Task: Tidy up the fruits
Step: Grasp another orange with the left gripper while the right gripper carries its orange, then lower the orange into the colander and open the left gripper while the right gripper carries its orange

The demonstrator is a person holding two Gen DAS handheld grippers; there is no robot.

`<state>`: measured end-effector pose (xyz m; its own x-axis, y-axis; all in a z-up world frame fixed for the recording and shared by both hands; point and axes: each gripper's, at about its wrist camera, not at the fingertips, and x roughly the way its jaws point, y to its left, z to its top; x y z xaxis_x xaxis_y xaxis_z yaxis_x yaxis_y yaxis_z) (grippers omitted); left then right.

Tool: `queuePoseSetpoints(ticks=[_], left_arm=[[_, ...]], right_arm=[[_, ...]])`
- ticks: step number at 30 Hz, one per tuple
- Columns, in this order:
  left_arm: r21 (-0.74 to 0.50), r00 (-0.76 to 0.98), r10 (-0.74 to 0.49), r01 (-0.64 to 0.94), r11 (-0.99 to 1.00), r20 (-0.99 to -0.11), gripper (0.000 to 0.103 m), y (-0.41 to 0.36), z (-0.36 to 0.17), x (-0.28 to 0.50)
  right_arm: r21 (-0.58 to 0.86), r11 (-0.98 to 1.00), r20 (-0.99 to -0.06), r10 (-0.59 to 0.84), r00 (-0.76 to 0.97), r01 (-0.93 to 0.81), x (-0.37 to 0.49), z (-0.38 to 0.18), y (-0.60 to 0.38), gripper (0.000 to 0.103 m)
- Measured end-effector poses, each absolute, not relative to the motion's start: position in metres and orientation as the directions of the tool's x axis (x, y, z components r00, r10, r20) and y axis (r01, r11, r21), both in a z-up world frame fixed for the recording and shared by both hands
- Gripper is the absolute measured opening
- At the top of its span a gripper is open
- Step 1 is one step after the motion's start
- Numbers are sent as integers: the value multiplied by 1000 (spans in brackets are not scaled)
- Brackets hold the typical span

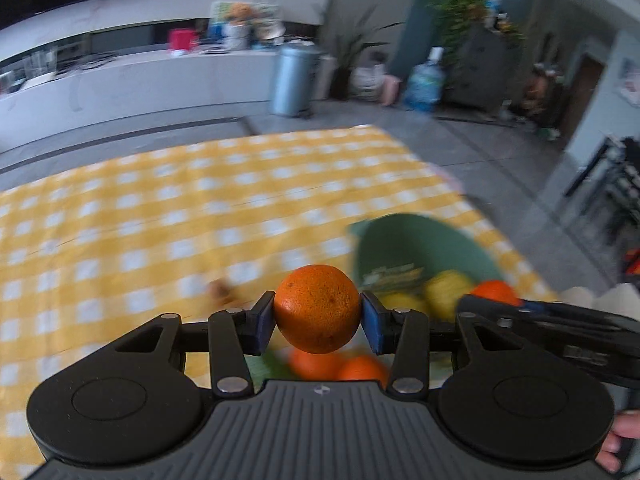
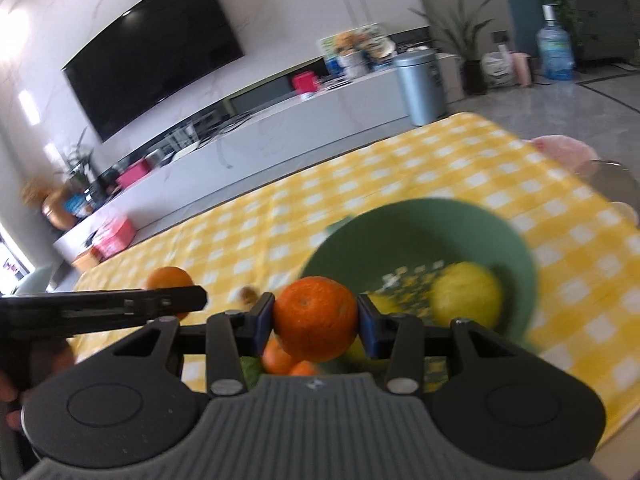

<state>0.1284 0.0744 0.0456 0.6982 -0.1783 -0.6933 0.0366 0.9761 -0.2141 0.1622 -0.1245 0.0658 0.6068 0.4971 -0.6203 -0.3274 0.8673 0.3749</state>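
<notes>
My left gripper (image 1: 317, 316) is shut on an orange (image 1: 317, 307), held above the yellow checked tablecloth (image 1: 160, 216). My right gripper (image 2: 316, 318) is shut on another orange (image 2: 316, 318). A green bowl (image 2: 424, 224) sits just beyond it and holds yellow lemons (image 2: 466, 298). In the left wrist view the bowl (image 1: 416, 240) lies to the right, with lemons (image 1: 446, 290) inside. Below both grippers lie more oranges (image 1: 340, 366), also seen in the right wrist view (image 2: 280, 358). The left gripper with its orange (image 2: 170, 280) shows at the left of the right wrist view.
A small brown item (image 2: 249, 294) lies on the cloth left of the bowl. A pink object (image 2: 560, 150) sits at the table's far right edge. Beyond the table are a grey bin (image 2: 420, 86), a TV (image 2: 152, 46) and a long low cabinet.
</notes>
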Motion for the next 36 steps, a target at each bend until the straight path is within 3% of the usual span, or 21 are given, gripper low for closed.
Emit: queuePoseSetpoints(ticks=[4, 10, 15, 19, 23, 36], left_arm=[[-196, 684, -219, 112, 974, -696, 50, 42, 51, 146], [-218, 644, -232, 103, 971, -729, 50, 18, 38, 180], [-255, 606, -236, 57, 965, -760, 50, 8, 20, 202], [-209, 601, -181, 23, 978, -779, 50, -2, 11, 211], [-255, 575, -214, 9, 967, -789, 50, -1, 3, 221], [-249, 568, -209, 7, 969, -796, 50, -9, -13, 238]], right_arm=[[350, 890, -623, 454, 637, -292, 176, 75, -149, 41], [345, 895, -626, 444, 642, -283, 200, 81, -173, 41], [400, 883, -631, 460, 625, -246, 229, 69, -179, 41], [442, 870, -639, 475, 604, -217, 251, 54, -179, 41], [501, 844, -638, 508, 578, -189, 268, 43, -184, 41], [585, 799, -601, 545, 585, -143, 272, 21, -199, 41]])
